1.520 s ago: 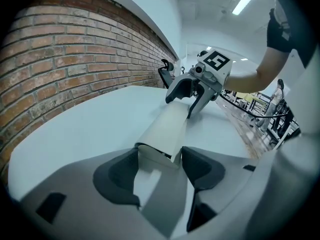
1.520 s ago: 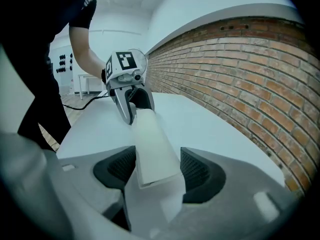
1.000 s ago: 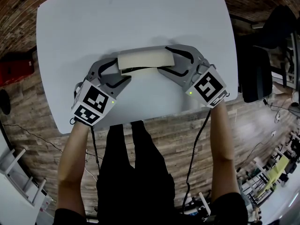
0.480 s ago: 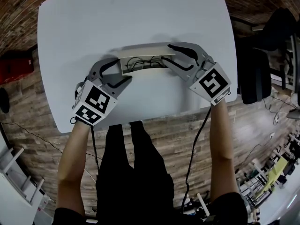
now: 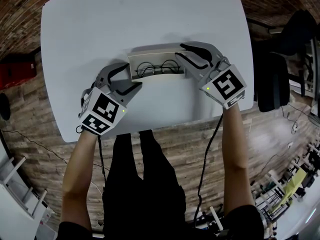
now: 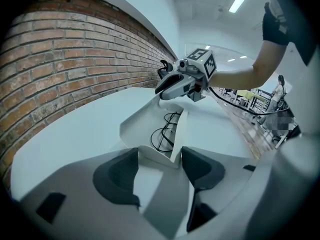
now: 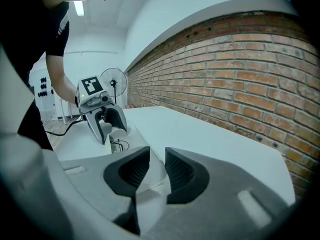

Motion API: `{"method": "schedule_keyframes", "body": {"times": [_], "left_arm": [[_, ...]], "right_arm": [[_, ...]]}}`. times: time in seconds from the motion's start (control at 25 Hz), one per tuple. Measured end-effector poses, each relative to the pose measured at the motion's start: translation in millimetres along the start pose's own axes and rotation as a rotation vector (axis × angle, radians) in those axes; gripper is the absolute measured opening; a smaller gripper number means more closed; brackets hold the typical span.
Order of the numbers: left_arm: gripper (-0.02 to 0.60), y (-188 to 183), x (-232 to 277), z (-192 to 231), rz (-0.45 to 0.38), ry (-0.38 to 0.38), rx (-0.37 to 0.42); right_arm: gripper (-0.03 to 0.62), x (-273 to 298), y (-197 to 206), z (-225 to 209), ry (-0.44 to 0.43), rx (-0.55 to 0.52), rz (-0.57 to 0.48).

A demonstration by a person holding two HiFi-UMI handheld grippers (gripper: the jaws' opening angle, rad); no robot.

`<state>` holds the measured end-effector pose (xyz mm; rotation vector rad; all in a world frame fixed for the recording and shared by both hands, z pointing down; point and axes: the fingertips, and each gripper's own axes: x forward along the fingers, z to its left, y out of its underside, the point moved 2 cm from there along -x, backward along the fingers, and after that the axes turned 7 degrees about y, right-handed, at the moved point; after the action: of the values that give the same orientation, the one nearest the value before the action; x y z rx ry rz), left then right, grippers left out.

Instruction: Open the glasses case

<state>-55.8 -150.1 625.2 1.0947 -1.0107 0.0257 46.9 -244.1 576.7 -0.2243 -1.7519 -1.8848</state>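
The white glasses case [image 5: 156, 75] lies open on the white table [image 5: 125, 19], its lid [image 5: 152, 51] tipped up at the back. Thin black glasses [image 5: 158, 67] rest inside and also show in the left gripper view as glasses [image 6: 165, 133]. My left gripper [image 5: 134, 75] is shut on the case's left end, whose walls [image 6: 150, 118] sit between the pads [image 6: 202, 169]. My right gripper [image 5: 179, 51] is at the lid's right end. Its jaws are closing, the thin lid edge [image 7: 145, 140] stands between them, and a narrow gap remains.
The table's near edge runs just under both grippers, with wooden floor below it. A brick wall [image 7: 240, 69] stands beyond the far side. A black chair [image 5: 280, 69] is off the right edge, a red object [image 5: 17, 75] off the left. A fan [image 7: 114, 79] stands far back.
The lid has swung up and back from closed, baring the glasses. My right gripper moved away from me with it and its jaws narrowed. The left gripper has stayed put.
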Motion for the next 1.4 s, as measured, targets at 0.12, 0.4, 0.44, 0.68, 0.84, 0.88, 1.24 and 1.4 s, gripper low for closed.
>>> {"method": "schedule_keyframes", "body": {"times": [0.12,0.4,0.44,0.68,0.84,0.88,1.24,1.4], "left_arm": [[0.272,0,-1,1,-0.005,-0.003,0.004],[0.272,1,-2,2,-0.012,-0.017,0.012],[0.272,1,-3,2,-0.014,-0.018,0.014],[0.272,2,-3,1,-0.024,-0.037,0.034],[0.272,2,-3,1,-0.027,-0.043,0.038],[0.272,2,-3,1,-0.028,-0.043,0.039],[0.302,0,-3,-3,-0.088,-0.001,-0.01],[0.304,-4,-19,-10,-0.139,0.013,-0.09]], "right_arm": [[0.1,5,0,-5,0.022,0.058,0.001],[0.098,11,4,-14,0.024,0.084,0.011],[0.098,12,4,-14,0.024,0.089,0.011],[0.098,15,5,-17,0.03,0.111,0.02],[0.098,14,3,-16,0.032,0.094,0.031],[0.098,12,2,-15,0.029,0.093,0.026],[0.11,-33,-10,-4,0.095,0.201,-0.027],[0.11,-56,-11,9,0.186,0.293,-0.05]]}}
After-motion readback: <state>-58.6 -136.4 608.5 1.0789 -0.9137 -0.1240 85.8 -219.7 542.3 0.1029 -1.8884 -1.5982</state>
